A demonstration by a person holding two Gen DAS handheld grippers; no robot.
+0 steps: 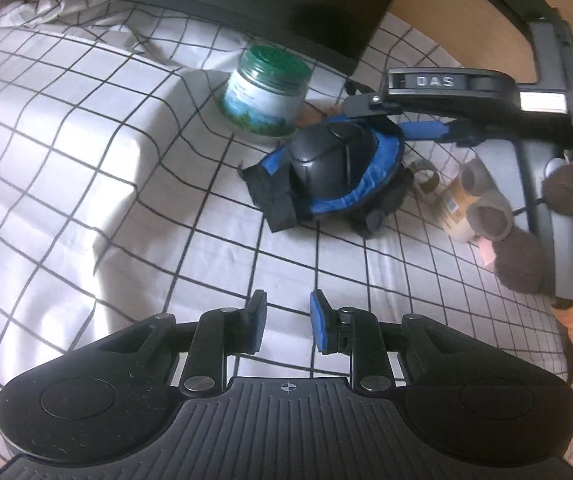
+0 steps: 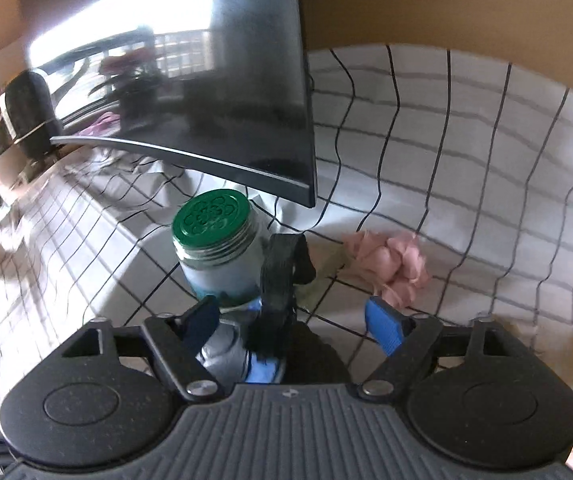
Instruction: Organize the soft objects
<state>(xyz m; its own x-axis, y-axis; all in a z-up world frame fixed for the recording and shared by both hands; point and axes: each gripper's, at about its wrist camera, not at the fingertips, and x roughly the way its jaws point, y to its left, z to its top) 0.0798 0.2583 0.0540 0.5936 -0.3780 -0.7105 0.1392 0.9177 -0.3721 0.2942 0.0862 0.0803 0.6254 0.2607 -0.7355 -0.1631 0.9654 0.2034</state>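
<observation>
Pad [image 1: 338, 168], black and blue with straps, lies on gridded sheet [image 1: 86, 160] just right of green-lidded jar [image 1: 264, 96]. Right claw [image 1: 366, 110] is over it, jaws apart, a strap [image 2: 282, 272] between them, no pinch visible. Left claw [image 1: 286, 322] is near, narrowly apart, empty. Brown plush [image 1: 520, 262] lies right; pink cloth [image 2: 390, 260] is beyond the jar.
</observation>
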